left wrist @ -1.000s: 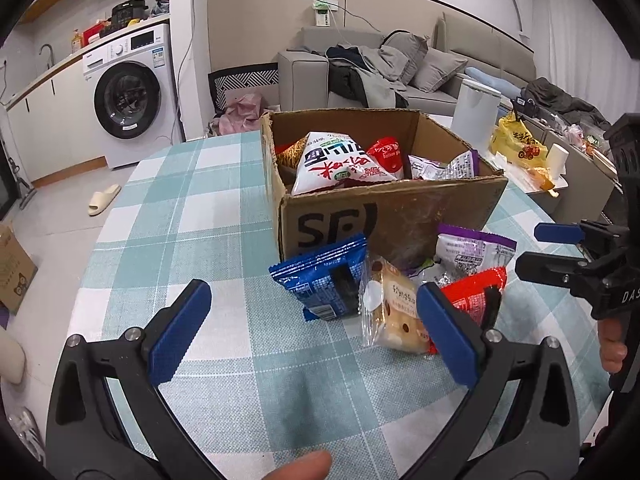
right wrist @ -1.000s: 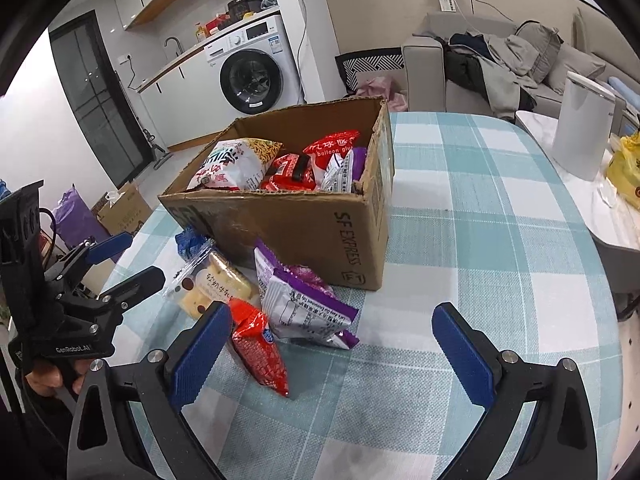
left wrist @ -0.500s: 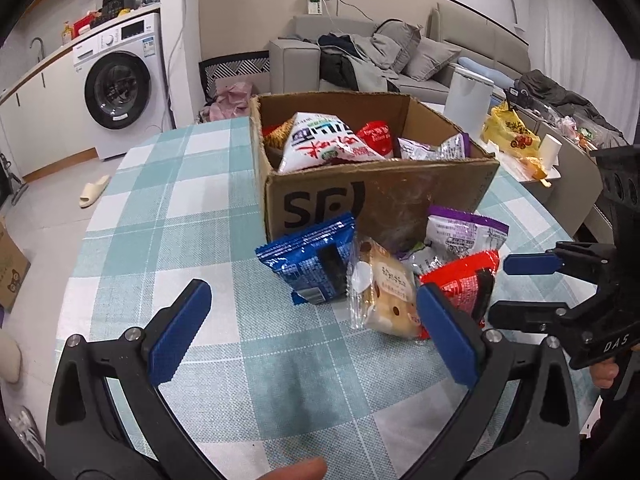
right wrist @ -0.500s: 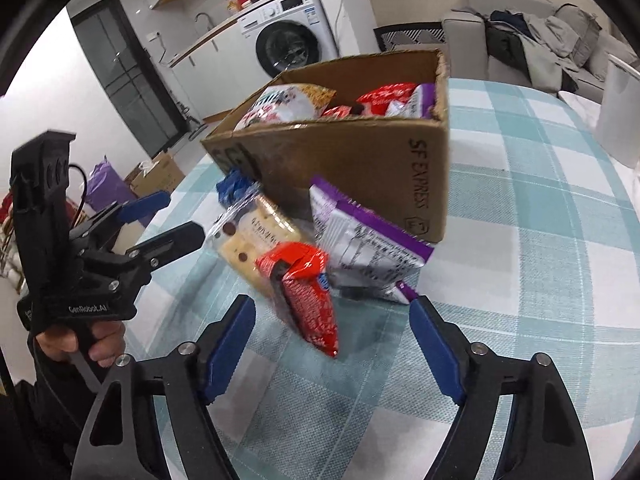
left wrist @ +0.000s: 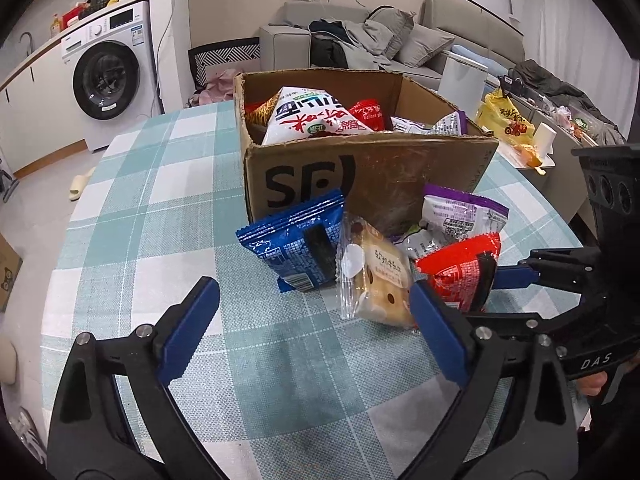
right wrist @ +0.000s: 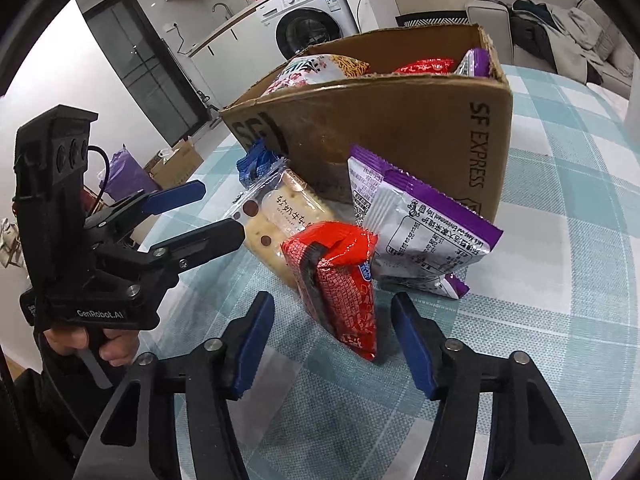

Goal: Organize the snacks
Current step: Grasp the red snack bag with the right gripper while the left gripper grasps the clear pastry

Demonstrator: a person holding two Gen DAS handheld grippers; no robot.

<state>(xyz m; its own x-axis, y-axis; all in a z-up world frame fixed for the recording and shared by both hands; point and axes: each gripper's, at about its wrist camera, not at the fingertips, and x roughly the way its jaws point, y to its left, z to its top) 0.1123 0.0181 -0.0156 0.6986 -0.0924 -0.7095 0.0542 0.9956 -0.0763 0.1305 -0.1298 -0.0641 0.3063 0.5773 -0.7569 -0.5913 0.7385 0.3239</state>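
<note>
Closing around one red packet (right wrist: 340, 280), the right tool (right wrist: 332, 344) hasn't gripped it; left tool (left wrist: 316, 328) wide, empty; four loose snacks.

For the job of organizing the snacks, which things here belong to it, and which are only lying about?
Belong to the job:
- cardboard box, already holding snacks
- blue packet
- biscuit pack
- red packet, between the closing fingers of the right gripper, not yet pressed
- purple packet

Just lying about:
- washing machine
- sofa
- yellow bag

four snack packets (left wrist: 372, 264) before the box (left wrist: 400, 168) on the table (left wrist: 160, 208)
</note>
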